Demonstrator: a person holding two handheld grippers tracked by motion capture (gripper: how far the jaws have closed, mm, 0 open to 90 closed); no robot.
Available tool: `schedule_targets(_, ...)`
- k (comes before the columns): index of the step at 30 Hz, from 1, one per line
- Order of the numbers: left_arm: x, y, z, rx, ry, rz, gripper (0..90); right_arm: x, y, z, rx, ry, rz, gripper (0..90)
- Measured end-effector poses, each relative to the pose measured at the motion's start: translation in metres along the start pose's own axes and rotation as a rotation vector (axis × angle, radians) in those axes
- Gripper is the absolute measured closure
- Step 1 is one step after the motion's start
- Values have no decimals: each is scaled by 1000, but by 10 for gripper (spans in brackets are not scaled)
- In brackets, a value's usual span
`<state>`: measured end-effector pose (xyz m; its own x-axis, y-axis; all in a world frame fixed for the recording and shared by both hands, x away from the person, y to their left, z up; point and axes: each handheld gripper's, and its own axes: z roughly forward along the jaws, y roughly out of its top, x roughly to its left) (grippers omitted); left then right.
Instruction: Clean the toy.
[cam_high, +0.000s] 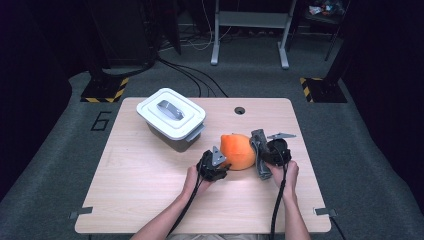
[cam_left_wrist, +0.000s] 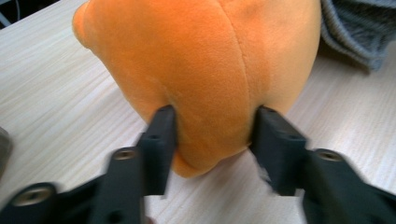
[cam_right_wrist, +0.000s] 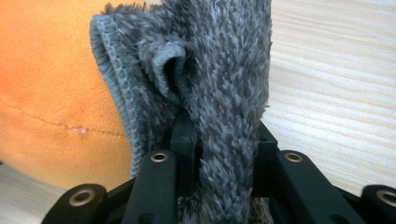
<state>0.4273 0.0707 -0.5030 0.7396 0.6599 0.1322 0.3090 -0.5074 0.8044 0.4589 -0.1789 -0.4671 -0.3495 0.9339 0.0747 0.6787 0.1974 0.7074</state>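
I work in what looks like a lab or recording studio, not a home. My tabletop is a plain pale-wood slab with a cable hole near its far edge, standing on grey carpet. Beyond the far edge, black cables run across the floor past yellow-and-black hazard-striped bases and the grey metal legs of a stand. A large number six is marked on the carpet off the far left corner, with darkness all around.
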Motion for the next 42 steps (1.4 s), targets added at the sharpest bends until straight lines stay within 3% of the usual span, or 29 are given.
schedule_targets(4,3,-1,-2,-11,-3,-41,718,2,1,-11,-42,10,-5,698)
schedule_targets(6,6,-1,-4,-17,-37,-86,732,6,2,-18,-59,20,-14,698)
schedule_targets(7,6,-1,-4,-17,-37,-86,732,9,3,-22,-70,30,-21,698)
schedule_targets(8,9,0,-7,-18,-72,-133,734,13,4,-27,-81,44,-30,698)
schedule_targets(12,10,3,-13,-19,-105,-175,735,27,10,-43,-118,102,-48,697)
schedule_targets(16,7,5,-19,-21,-125,-188,735,48,16,-50,-130,139,-99,696)
schedule_targets(19,5,4,-19,-23,-127,-181,734,70,18,-45,-113,153,-141,693)
schedule_targets(20,5,4,-18,-19,-120,-170,734,75,18,-40,-102,143,-169,694)
schedule_targets(22,3,3,-16,-7,-90,-138,731,84,17,-28,-73,80,-211,695)
schedule_targets(24,2,2,-15,-4,-82,-139,727,87,16,-21,-79,65,-215,696)
schedule_targets(33,4,1,-13,-17,-77,-138,710,79,17,-23,-78,65,-198,696)
schedule_targets(37,5,0,-14,-13,-82,-135,711,68,16,-25,-81,54,-187,695)
schedule_targets(42,6,-1,-13,-15,-86,-134,711,49,12,-25,-82,34,-134,693)
